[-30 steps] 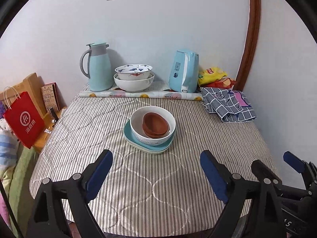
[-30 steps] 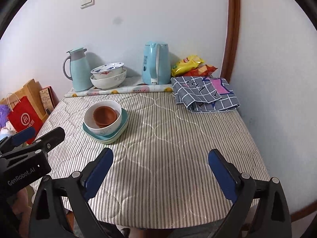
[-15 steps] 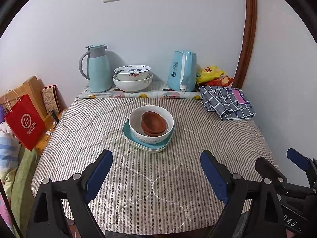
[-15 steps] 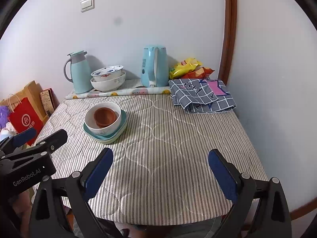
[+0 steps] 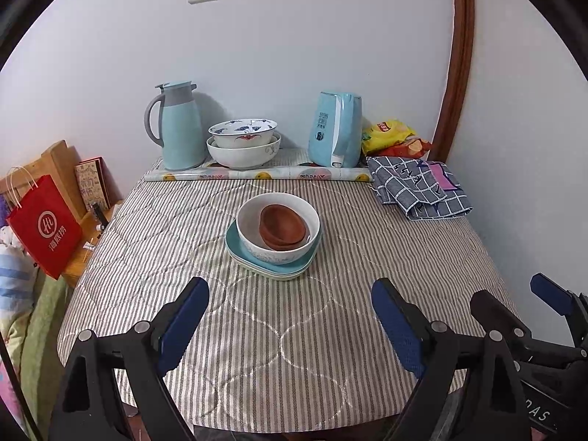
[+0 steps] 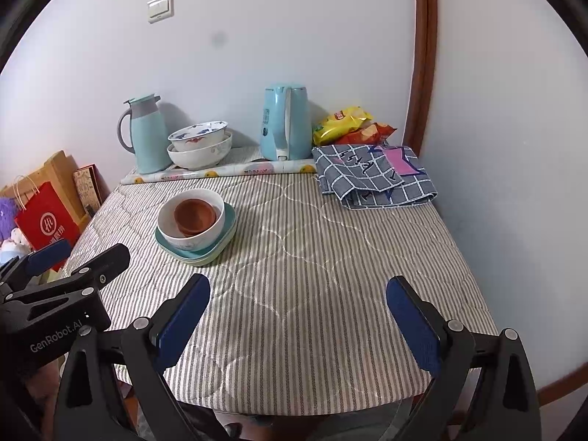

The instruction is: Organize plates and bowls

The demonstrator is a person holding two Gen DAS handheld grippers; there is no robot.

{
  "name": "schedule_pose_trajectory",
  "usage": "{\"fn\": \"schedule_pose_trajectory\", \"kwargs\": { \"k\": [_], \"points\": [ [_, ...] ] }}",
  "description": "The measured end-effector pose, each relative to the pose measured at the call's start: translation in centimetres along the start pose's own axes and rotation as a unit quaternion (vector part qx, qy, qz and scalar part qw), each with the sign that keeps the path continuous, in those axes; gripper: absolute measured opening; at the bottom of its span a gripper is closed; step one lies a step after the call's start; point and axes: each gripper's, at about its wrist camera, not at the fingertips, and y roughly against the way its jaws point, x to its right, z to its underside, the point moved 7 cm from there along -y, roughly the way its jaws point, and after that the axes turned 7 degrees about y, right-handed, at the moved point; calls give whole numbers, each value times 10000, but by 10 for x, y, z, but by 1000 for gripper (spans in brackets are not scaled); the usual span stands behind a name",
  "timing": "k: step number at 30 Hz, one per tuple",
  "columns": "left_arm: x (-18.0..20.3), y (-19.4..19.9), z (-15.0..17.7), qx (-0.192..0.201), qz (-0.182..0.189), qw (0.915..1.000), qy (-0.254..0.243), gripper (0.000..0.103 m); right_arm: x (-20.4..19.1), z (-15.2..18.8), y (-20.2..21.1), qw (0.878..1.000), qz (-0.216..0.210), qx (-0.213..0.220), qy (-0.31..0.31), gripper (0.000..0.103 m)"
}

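Right gripper (image 6: 297, 316) open over striped table (image 6: 330, 275), nothing between jaws. Left gripper (image 6: 79, 257) at left edge. Brown bowls (image 6: 194, 213) nested in white bowl (image 6: 191, 237) on teal plates (image 6: 217, 248). Kettle (image 6: 286, 125), jug (image 6: 147, 136) behind.

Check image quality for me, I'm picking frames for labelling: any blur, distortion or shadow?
Left wrist view: sharp, fisheye bends the door frame, dark corners; thermos casts a soft wall shadow. Right wrist view: equally sharp, same bending, a faint smudge on the wall.
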Motion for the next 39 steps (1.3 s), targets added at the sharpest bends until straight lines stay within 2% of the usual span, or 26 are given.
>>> {"fn": "schedule_pose_trajectory", "kwargs": {
  "k": [39],
  "points": [
    [-10,-2,0,-8,-7,9999,113,90,-9,0,0,10000,-20,-6,25,96]
  ]
}}
